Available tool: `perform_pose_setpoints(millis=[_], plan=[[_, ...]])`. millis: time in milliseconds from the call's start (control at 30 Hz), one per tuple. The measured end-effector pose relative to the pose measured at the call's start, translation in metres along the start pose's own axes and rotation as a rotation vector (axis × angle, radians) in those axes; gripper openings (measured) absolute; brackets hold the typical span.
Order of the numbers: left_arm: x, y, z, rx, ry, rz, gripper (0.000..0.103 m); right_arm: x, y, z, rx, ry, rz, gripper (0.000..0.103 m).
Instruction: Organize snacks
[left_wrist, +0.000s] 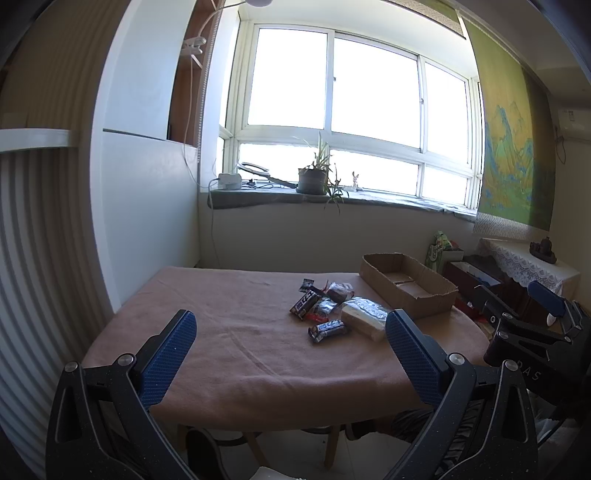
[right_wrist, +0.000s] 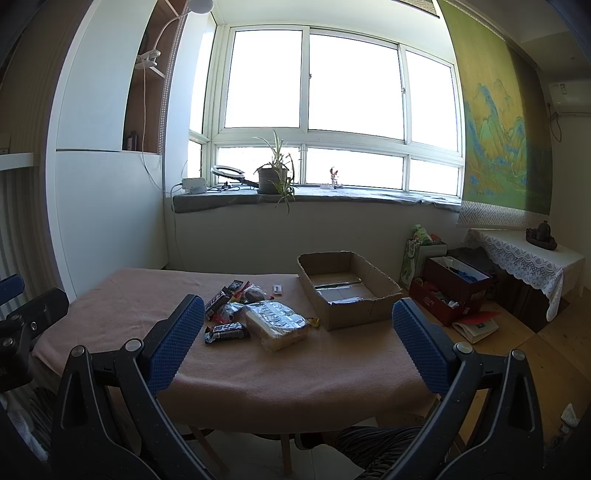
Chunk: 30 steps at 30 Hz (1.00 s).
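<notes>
A pile of wrapped snacks (left_wrist: 325, 302) lies on the table's pink cloth (left_wrist: 240, 332): dark chocolate bars (left_wrist: 328, 329), a large clear-wrapped cake pack (left_wrist: 364, 317), small packets. The pile also shows in the right wrist view (right_wrist: 255, 314). An open, empty cardboard box (left_wrist: 406, 288) stands to the right of the pile, also in the right wrist view (right_wrist: 347, 291). My left gripper (left_wrist: 290, 343) is open and empty, held before the table's near edge. My right gripper (right_wrist: 295, 336) is open and empty, also short of the snacks; it appears at the right edge of the left wrist view (left_wrist: 532, 314).
A windowsill with a potted plant (right_wrist: 273, 177) runs behind the table. On the floor to the right are a red box (right_wrist: 450, 291), bags and a low lace-covered cabinet (right_wrist: 524, 258). A small white packet (right_wrist: 277, 289) lies apart near the box.
</notes>
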<state>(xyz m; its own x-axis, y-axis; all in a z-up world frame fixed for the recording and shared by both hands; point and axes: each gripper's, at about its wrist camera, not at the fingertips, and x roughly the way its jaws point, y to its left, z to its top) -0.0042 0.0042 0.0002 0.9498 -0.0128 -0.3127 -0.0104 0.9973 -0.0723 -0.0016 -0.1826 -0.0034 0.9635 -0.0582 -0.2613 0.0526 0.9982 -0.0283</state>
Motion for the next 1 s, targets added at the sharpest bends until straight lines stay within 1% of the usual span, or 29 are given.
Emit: perform_pose_setpoints(millis=[1000], plan=[[-0.002,-0.0031,-0.0005,0.004,-0.003,-0.002,0.102,0.0006,0.0006,-0.0008,0.0,0.0,-0.001,0.103]])
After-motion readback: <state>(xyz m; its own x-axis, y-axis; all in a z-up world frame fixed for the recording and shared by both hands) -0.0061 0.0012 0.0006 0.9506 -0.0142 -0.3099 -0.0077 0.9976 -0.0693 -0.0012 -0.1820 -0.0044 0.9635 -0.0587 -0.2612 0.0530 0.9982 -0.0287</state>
